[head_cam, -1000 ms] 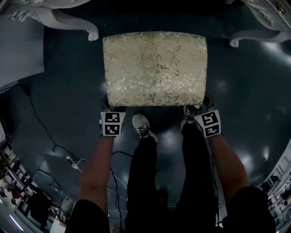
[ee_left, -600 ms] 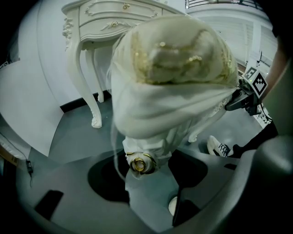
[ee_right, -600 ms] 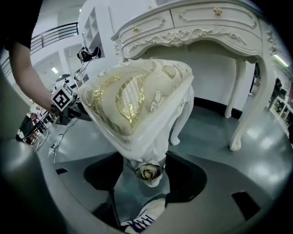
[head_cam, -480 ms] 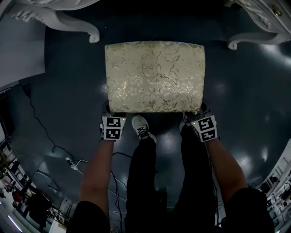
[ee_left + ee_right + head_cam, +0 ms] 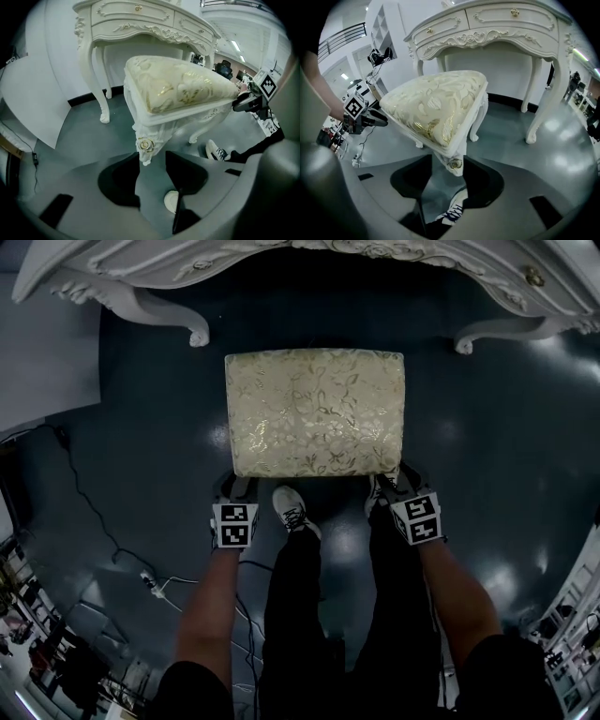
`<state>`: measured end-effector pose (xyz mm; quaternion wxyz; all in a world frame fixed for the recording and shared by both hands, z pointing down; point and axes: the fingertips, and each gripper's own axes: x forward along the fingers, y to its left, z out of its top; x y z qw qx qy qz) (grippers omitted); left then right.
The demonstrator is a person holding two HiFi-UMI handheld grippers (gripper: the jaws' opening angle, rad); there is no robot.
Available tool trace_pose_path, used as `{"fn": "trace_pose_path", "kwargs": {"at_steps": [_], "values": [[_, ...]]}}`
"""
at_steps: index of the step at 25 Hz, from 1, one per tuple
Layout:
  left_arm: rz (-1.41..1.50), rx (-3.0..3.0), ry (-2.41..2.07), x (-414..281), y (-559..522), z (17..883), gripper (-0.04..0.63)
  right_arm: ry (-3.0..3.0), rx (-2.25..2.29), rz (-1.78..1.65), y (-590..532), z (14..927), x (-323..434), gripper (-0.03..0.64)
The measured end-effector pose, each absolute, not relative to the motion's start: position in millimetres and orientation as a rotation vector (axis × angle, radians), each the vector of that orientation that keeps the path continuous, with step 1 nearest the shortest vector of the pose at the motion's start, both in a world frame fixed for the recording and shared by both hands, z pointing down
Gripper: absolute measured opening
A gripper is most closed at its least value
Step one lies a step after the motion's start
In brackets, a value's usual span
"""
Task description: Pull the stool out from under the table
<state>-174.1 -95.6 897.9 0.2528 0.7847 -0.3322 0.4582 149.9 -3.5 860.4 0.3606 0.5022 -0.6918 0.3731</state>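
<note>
The stool (image 5: pixel 314 409), with a cream and gold floral cushion and white carved legs, stands on the dark floor just in front of the white table (image 5: pixel 281 254). My left gripper (image 5: pixel 234 488) is at its near left corner and my right gripper (image 5: pixel 392 486) at its near right corner. In the left gripper view the corner's gold rosette (image 5: pixel 145 145) sits between the jaw tips of the left gripper (image 5: pixel 152 154), with a gap on one side. The right gripper (image 5: pixel 449 159) frames the other rosette (image 5: pixel 455 164) the same way. Both pairs of jaws have just been closing and stand open.
The table's curved legs (image 5: pixel 192 334) (image 5: pixel 464 338) stand beyond the stool's far corners. The person's white shoe (image 5: pixel 292 507) is just behind the stool's near edge. A cable (image 5: pixel 84 493) runs across the floor at left, and a pale panel (image 5: pixel 47 343) lies at far left.
The stool now looks smaller and sits lower under the table's front edge, which has come into view. Both grippers have drawn back slightly from the stool's near corners.
</note>
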Motion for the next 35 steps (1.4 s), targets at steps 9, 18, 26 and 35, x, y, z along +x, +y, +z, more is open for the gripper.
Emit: {"fn": "trace_pose_path", "kwargs": {"at_steps": [9,18,26,35], "values": [[1.151,2.058,-1.024,-193.2,-78.6,782.0,0.008,-1.784,1.312,0.954,-8.3,751.5,160.2,0.028],[0.959,2.166,-1.005,-130.5,-83.5,613.4,0.008,-1.962,1.333,0.851,-66.8,585.8,130.2,0.028],[0.742,2.196,-0.975,-109.6,-79.9,448.9,0.008,-2.136,1.310,0.819,-80.7,427.3,74.8,0.028],[0.550,2.255,-0.952,-113.3,-86.9,303.4,0.008,-2.334,1.401,0.802,-98.1,272.8,49.5,0.028]]}}
